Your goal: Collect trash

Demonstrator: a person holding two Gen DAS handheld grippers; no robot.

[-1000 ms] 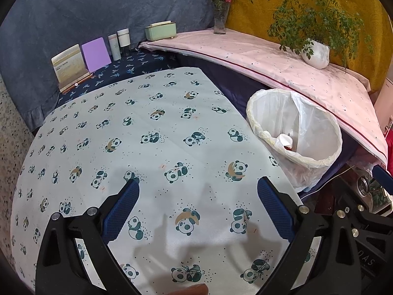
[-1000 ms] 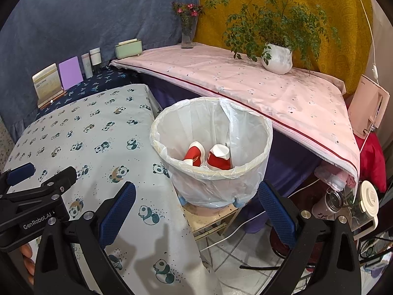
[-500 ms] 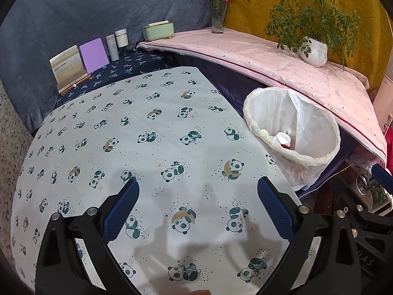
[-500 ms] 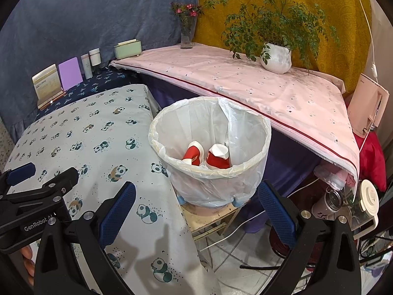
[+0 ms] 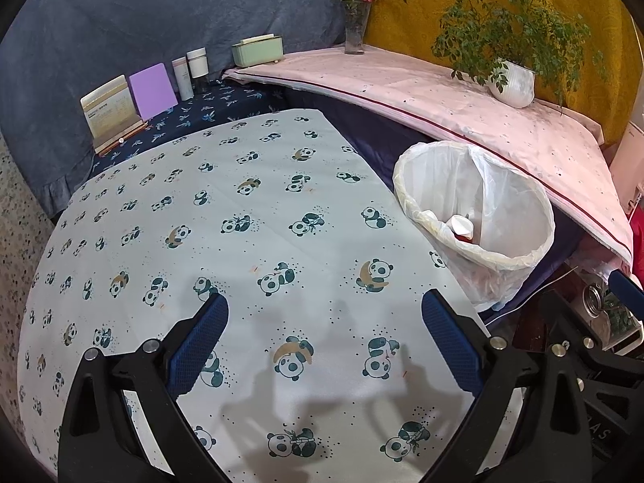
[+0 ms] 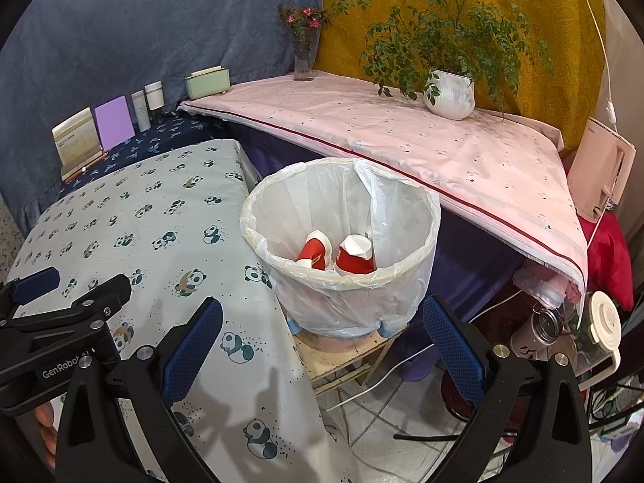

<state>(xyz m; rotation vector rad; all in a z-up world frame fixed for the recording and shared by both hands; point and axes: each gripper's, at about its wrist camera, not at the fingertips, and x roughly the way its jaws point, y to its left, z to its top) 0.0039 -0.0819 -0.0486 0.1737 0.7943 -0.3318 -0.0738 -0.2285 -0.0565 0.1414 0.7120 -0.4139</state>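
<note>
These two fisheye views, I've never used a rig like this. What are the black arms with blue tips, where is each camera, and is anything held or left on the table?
Each picture comes from a camera on a hand-held gripper, looking along its two blue-padded fingers. The left view shows the left gripper over the panda tablecloth, open and empty. The right view shows the right gripper, also open and empty, facing the lined trash bin, which stands on a low stool beside the table. Two red paper cups lie inside. No loose trash shows on the cloth; only boxes and bottles stand along the back.

Two red paper cups [image 6: 336,255] lie tipped — inside the white-lined trash bin [image 6: 418,217].
</note>
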